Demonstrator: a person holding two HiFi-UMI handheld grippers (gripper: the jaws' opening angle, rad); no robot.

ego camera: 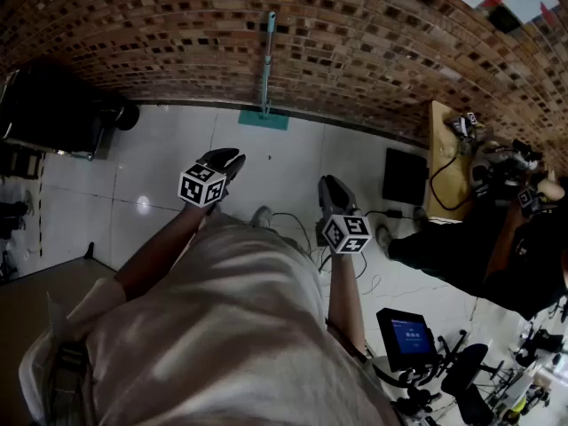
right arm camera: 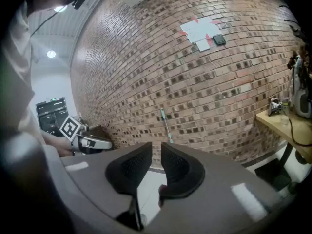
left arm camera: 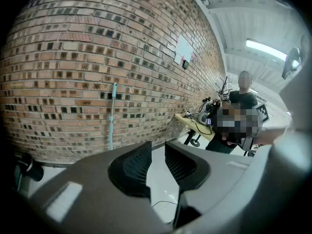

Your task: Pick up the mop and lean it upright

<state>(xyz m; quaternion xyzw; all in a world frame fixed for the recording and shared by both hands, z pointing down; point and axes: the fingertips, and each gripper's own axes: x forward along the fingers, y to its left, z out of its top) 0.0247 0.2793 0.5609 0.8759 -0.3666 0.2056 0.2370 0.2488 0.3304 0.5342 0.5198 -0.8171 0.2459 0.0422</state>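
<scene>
Leaning upright on the wall [ego camera: 373, 34], top centre, the mop [ego camera: 266, 65] looks light, stiff, tippy; mid-pole's the grab spot; left gripper [ego camera: 231, 158] and right gripper [ego camera: 331, 185] barely apart, empty.

mop [left arm camera: 111, 116] base behind L claw [left arm camera: 157, 155], bystander [ego camera: 453, 247] cropped

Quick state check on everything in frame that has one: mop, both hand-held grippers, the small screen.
mop: upright, leaning on the brick wall, head down on the floor, not held.
left hand-held gripper: jaws slightly apart, nothing between them.
right hand-held gripper: jaws narrowly apart, nothing between them.
small screen: lit, showing blue.
</scene>
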